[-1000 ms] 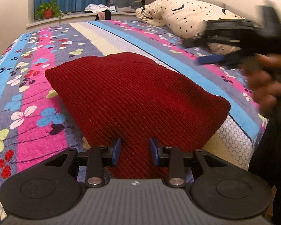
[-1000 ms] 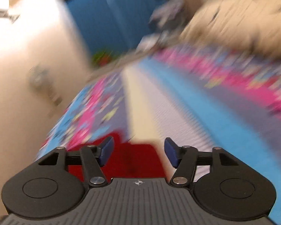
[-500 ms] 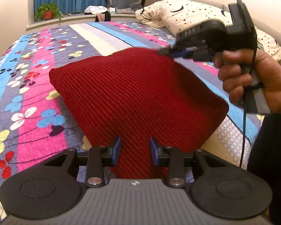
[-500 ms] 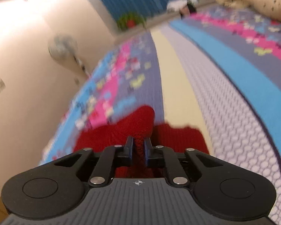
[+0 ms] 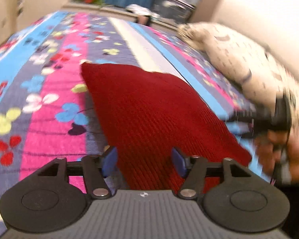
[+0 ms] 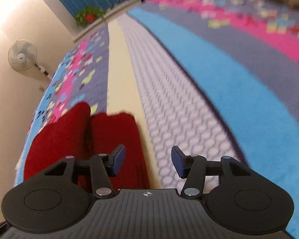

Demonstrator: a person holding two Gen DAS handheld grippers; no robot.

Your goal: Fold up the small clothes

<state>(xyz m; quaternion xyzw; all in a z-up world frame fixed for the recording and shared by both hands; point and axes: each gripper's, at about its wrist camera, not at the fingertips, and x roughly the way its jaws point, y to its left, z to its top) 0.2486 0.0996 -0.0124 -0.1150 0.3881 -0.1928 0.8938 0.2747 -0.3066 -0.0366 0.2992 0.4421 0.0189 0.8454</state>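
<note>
Lying on the floral striped bedspread, the dark red ribbed knit garment appears folded at least once. Left tool and right tool are both opening, gripping nothing. Further folds possibly remain.

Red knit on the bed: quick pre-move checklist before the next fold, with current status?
1. Left tongs clear of fabric: ok. The jaws are opening, the pads stand apart, and the red knit lies beneath the gap.
2. Right tongs empty: ok. The jaws are opening with nothing pinched; the knit's edge lies under the left pad.
3. Knit resting on the bedspread: ok, lying down, not lifted.
4. Fold edges lined up: cannot tell, the pictures are blurred.
5. Two red lobes sit side by side with a dark gap: not ok if one flat panel is wanted.
</note>
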